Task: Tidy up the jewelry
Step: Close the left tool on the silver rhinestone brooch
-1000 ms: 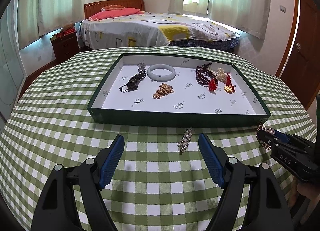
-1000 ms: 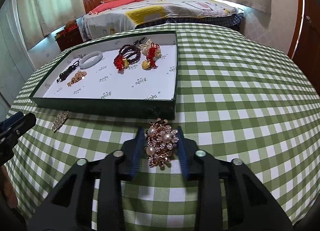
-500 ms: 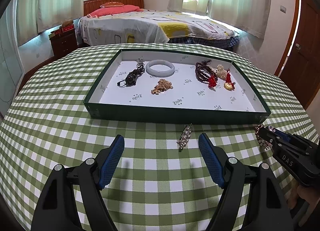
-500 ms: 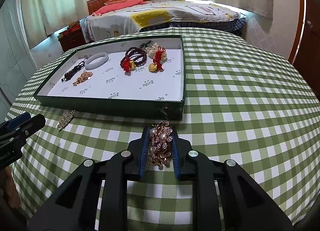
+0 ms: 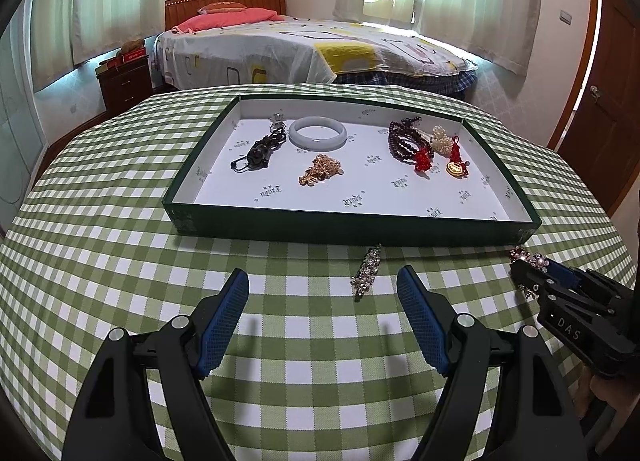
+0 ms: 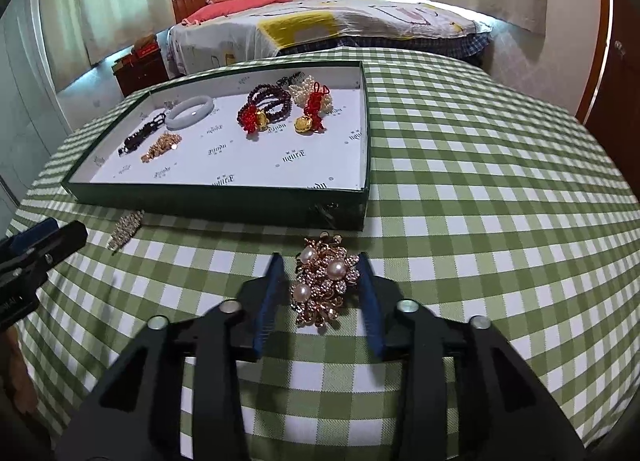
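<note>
right hand-held gripper (image 6: 322,273) reopening, brooch (image 6: 324,281) released

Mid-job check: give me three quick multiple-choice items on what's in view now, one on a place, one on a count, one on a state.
1. Where does the rhinestone hair clip lie?
A) on the bed
B) on the checked tablecloth, just outside the near wall of the green tray
C) inside the tray

2. How many pearls show on the gold brooch?
A) one
B) five
C) three

3. The left gripper is:
A) open, holding nothing
B) shut on the hair clip
C) shut on the bangle

Answers:
1 B: the clip rests on the cloth in front of the tray's dark near wall.
2 C: the right wrist view shows three round pearls on the brooch.
3 A: its blue pads stand wide apart, with only cloth between them.
</note>
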The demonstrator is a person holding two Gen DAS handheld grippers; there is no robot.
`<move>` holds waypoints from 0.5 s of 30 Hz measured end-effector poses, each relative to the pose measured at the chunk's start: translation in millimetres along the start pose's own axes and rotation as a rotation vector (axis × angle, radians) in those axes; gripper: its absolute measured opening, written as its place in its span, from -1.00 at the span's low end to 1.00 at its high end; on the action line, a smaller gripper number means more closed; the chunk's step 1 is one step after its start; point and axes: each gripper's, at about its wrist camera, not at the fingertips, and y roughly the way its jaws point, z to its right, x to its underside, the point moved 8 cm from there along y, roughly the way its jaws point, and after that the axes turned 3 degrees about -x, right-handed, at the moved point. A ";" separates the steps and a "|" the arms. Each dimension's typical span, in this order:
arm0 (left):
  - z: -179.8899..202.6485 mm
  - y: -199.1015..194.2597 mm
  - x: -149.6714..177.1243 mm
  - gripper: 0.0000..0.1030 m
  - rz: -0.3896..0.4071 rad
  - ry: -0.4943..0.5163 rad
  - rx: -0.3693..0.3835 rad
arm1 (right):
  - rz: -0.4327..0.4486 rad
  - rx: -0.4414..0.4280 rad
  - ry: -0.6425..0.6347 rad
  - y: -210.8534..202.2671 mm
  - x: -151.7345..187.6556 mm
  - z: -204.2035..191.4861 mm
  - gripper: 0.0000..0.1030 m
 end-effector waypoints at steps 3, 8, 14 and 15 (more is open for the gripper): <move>1.5 1.1 0.6 0.44 -0.002 0.003 0.002 | 0.006 0.000 -0.002 -2.2 1.4 -0.4 -0.45; 6.1 5.8 2.6 0.43 -0.010 0.016 0.010 | 0.018 0.001 -0.024 -5.7 0.2 -5.5 -0.58; 12.7 15.1 4.7 0.37 -0.018 0.043 0.008 | 0.022 -0.015 -0.016 -6.8 -2.0 -5.1 -0.61; 14.0 17.0 4.5 0.27 -0.020 0.050 0.008 | 0.021 -0.019 -0.015 -6.7 -1.8 -5.2 -0.61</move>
